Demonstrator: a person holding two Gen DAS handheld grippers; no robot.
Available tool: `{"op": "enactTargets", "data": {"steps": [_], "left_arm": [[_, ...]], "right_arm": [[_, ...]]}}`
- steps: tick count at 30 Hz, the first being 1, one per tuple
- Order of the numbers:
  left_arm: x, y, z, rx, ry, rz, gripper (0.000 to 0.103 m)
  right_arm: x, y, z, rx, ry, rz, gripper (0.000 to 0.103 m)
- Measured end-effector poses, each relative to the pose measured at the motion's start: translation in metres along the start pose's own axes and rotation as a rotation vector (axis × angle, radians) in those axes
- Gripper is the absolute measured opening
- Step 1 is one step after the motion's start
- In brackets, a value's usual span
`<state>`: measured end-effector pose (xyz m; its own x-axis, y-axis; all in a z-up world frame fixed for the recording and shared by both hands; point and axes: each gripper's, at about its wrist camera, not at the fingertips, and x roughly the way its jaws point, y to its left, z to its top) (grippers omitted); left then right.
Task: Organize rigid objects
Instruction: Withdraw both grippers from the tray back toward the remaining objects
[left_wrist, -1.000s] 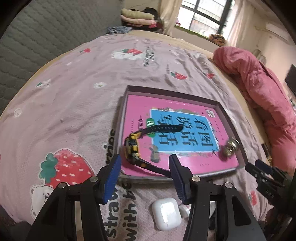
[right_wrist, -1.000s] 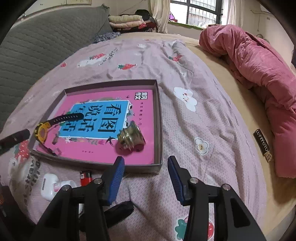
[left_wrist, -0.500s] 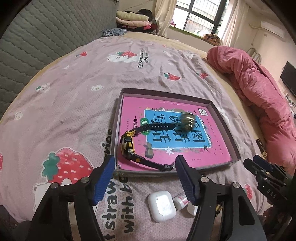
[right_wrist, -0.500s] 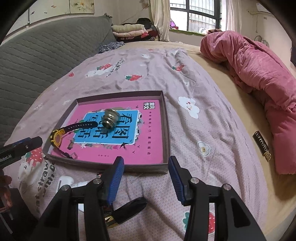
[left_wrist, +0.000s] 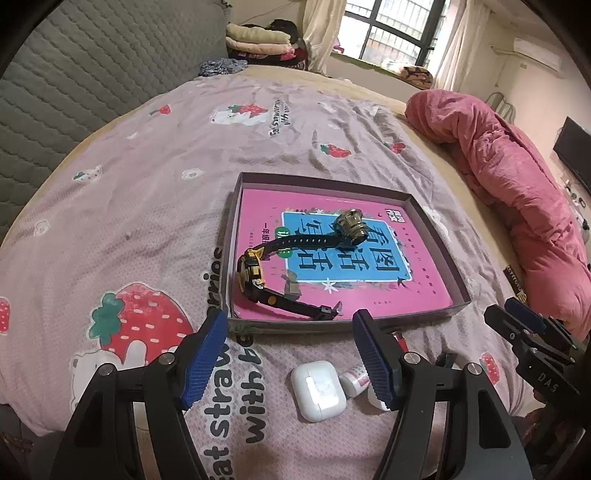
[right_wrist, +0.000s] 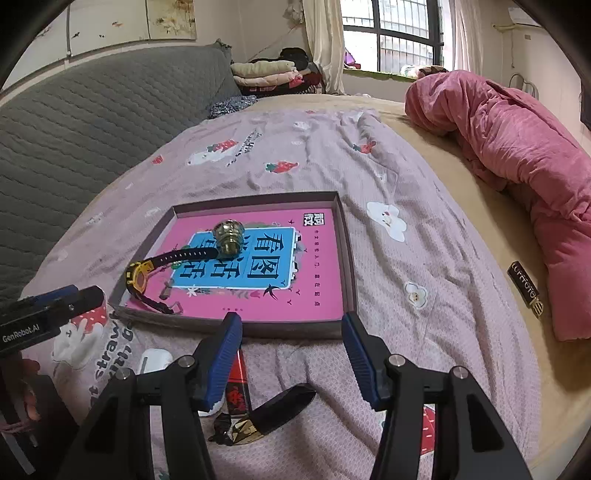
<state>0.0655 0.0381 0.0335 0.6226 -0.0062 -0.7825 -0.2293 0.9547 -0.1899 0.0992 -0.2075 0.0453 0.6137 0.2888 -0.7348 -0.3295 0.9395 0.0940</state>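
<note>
Below the right gripper (right_wrist: 291, 332), a red lighter (right_wrist: 236, 384) lies unhidden.

A pink quilt (left_wrist: 517, 192) is lying bunched along my right on the bed, beside the strawberry sheet (left_wrist: 155, 206). Folded blankets (right_wrist: 266, 74) are sitting stacked by the grey headboard (right_wrist: 92, 125). Daylight is coming through the barred window (right_wrist: 391, 33), curtain (right_wrist: 325, 40) hanging beside it.

left gripper (right_wrist: 55, 314): "GenRobot.AI" | bedsheet (left_wrist: 147, 221): "with" | book (right_wrist: 258, 266): "看图说话"
</note>
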Motion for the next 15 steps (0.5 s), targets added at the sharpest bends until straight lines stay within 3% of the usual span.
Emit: {"op": "enactTargets", "data": {"steps": [15], "left_arm": [[-0.0081,0.0031,-0.0068,0.011,0.010,-0.005,0.072]], "right_arm": [[-0.0099,-0.0027,-0.0077,0.010,-0.004,0.000,0.056]]}}
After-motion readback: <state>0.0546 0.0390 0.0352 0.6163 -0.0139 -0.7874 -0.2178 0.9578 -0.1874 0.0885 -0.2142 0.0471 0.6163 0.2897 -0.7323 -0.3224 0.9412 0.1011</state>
